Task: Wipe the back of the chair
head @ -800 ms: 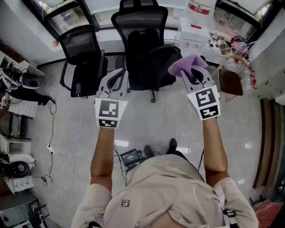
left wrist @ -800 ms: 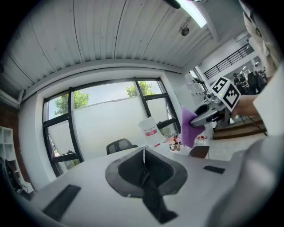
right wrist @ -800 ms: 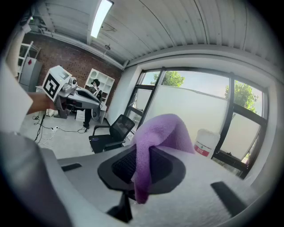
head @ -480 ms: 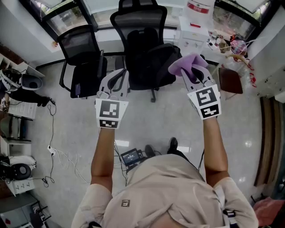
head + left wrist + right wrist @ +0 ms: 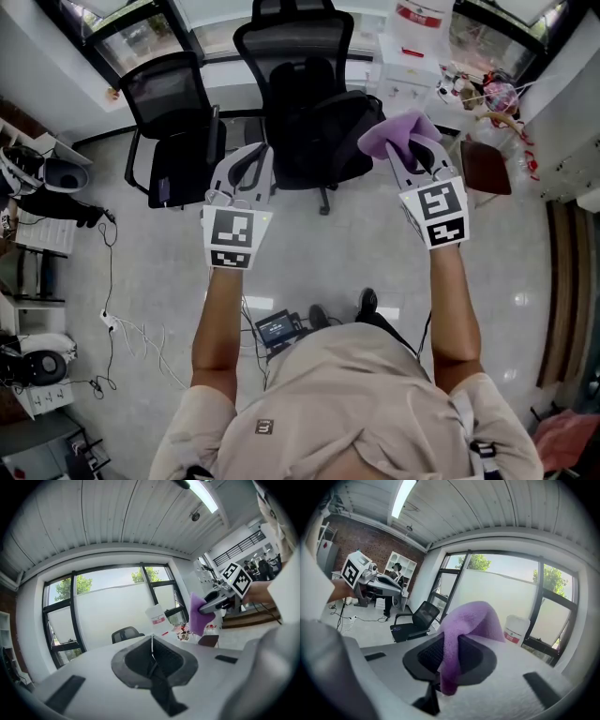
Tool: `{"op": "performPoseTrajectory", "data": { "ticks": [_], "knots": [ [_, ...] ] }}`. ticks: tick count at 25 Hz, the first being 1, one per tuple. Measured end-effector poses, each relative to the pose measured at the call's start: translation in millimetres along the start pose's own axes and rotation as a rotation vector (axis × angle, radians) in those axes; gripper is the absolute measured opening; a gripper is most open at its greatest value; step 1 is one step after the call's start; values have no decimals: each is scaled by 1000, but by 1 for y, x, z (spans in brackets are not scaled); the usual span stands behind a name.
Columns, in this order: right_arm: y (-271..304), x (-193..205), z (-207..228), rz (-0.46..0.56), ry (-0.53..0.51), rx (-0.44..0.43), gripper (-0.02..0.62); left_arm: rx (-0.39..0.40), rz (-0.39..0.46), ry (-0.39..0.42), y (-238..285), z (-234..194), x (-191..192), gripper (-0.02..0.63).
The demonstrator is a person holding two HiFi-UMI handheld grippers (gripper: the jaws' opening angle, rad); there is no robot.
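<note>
Head view: chair (image 5: pixel 298 56) stands ahead of both grippers. Purple cloth (image 5: pixel 394 133) hangs by its right side, seemingly not touching it, with the right gripper (image 5: pixel 410 155) clamped on it. Left gripper (image 5: pixel 246 161) has its jaws together and empty.

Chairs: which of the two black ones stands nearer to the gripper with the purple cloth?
The taller middle chair, beside the right gripper and its purple cloth; the lower chair stands further left, past the left gripper.

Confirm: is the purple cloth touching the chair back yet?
Apart. Left gripper view shows the purple cloth hanging free from the right gripper, chair back well aside.
</note>
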State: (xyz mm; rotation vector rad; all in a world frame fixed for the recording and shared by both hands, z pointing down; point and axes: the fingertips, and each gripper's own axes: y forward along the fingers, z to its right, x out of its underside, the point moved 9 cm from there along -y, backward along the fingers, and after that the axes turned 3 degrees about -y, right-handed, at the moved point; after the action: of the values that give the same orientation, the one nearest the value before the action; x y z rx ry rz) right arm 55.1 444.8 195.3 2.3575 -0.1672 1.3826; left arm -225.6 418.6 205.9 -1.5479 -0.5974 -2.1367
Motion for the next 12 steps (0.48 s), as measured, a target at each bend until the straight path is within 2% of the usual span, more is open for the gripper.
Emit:
{"op": "performPoseTrajectory", "data": {
  "ticks": [6,12],
  "knots": [
    [10,-3,2,32,23,7,54,4,1,-3,6,-10,5,11],
    [32,1,25,50,31,-3,52,-11,-14,0,27,-14,5,11]
  ]
}}
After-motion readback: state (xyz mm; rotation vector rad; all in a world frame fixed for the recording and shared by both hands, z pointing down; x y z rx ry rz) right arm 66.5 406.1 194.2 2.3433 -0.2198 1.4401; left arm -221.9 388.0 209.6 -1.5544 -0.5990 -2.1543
